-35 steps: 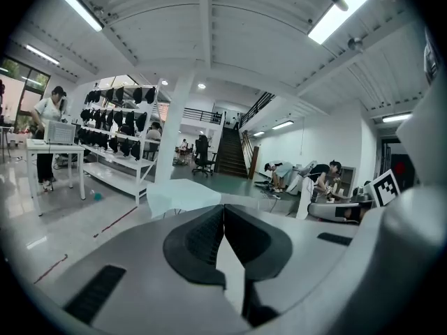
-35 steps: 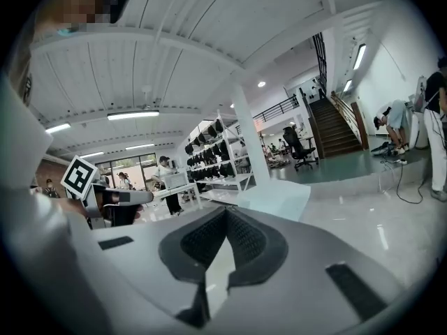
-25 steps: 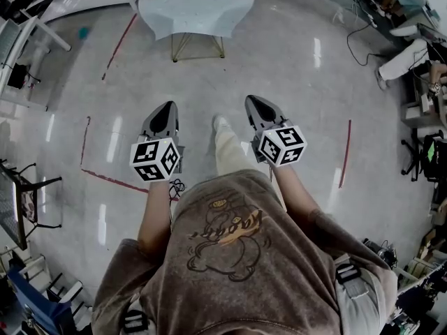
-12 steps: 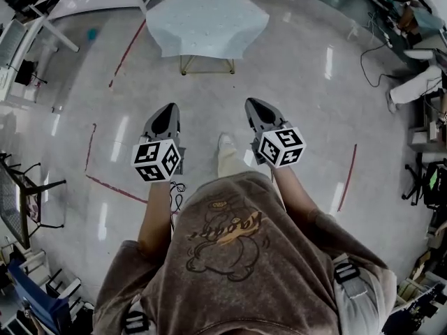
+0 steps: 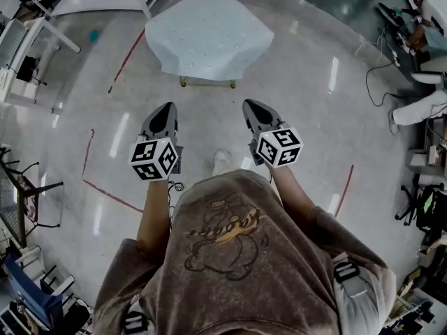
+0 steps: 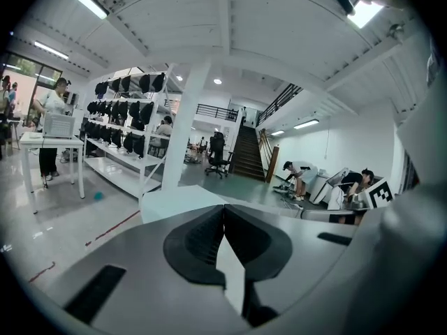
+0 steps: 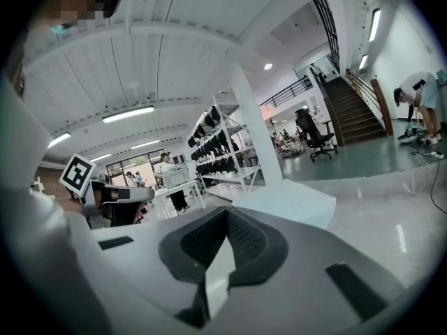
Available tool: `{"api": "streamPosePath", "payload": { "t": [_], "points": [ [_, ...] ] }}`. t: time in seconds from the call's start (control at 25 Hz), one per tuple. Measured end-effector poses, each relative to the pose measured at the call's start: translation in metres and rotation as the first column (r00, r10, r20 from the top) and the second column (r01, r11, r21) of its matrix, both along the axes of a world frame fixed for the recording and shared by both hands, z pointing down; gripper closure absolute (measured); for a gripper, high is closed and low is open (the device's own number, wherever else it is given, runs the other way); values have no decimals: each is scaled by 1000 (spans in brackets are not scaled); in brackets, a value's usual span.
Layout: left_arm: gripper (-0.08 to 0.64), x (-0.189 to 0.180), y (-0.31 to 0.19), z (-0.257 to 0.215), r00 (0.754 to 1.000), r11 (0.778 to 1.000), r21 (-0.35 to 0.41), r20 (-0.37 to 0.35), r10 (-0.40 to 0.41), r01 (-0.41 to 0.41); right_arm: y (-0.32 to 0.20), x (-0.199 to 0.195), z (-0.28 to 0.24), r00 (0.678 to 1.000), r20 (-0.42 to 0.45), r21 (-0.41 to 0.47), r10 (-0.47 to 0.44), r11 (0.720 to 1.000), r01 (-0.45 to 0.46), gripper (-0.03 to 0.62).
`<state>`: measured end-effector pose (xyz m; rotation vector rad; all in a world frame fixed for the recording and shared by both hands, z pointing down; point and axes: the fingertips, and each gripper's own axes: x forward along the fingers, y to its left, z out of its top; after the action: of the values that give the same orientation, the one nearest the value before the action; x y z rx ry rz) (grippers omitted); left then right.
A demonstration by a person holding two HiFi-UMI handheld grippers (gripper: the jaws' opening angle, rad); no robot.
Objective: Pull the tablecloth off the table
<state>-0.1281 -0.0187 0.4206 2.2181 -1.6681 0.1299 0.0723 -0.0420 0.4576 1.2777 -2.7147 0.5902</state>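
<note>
The pale, dotted tablecloth [image 5: 208,37] lies draped over a small table [image 5: 209,82] with thin yellow metal legs, ahead of the person [image 5: 230,257] on the glossy grey floor [image 5: 307,138]; both grippers are well apart from it. The left gripper [image 5: 166,109] and the right gripper [image 5: 251,107] each have their jaws pressed together, gripping nothing.

No text or number can be read anywhere; the print on the person's shirt [image 5: 222,237] is too blurred to make out.
</note>
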Motion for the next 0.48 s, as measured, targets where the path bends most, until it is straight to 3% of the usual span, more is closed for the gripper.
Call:
{"api": "streamPosePath", "payload": {
  "t": [0.48],
  "points": [
    [541, -3, -75, 4, 1000, 1000, 7, -23, -6, 6, -80, -9, 3, 1000, -30, -3, -10, 1000, 10, 584]
  ]
}}
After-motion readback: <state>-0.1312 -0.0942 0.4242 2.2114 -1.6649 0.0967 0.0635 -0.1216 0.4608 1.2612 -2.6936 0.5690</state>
